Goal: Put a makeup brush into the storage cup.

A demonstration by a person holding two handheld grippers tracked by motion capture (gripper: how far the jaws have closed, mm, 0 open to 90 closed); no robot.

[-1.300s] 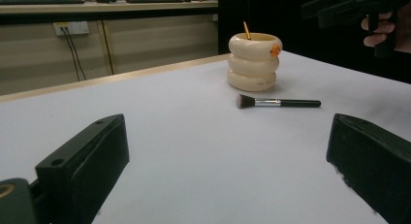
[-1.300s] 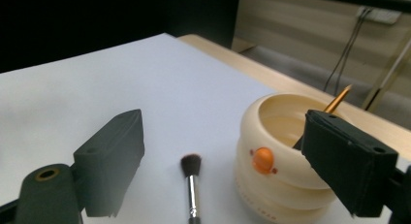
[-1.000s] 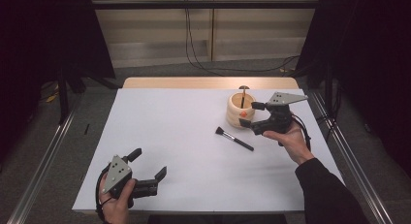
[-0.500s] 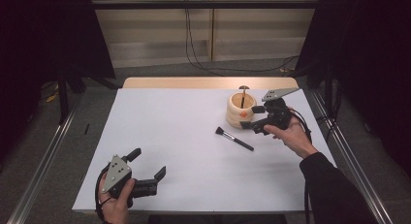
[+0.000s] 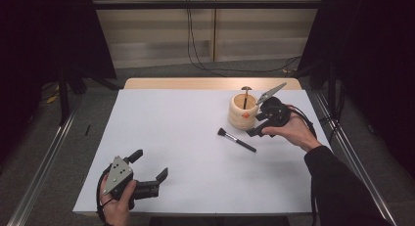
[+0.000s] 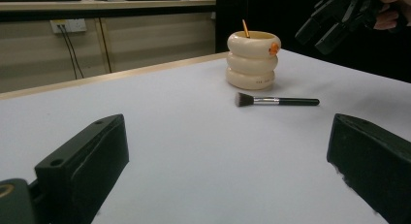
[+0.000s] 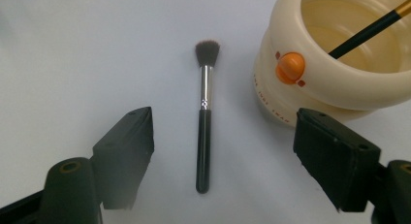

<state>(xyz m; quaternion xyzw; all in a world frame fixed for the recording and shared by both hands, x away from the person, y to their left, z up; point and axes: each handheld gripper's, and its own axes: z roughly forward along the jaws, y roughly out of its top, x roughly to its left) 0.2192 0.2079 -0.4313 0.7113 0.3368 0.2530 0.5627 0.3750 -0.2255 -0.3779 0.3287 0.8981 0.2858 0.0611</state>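
Overhead, right gripper (image 7: 223, 151) fingers spread, closing above brush (image 7: 204, 122), holder (image 7: 334, 78) beside.

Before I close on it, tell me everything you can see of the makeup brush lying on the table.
The makeup brush lies flat on the white table, nothing touching it. It has a glossy black handle, a silvery metal-looking ferrule and a short dark bristle tuft with paler tips. It sits just beside the cream ribbed holder, apart from it, bristles towards the table's middle in the high view. In the right gripper view it lies between the open jaws, below them.
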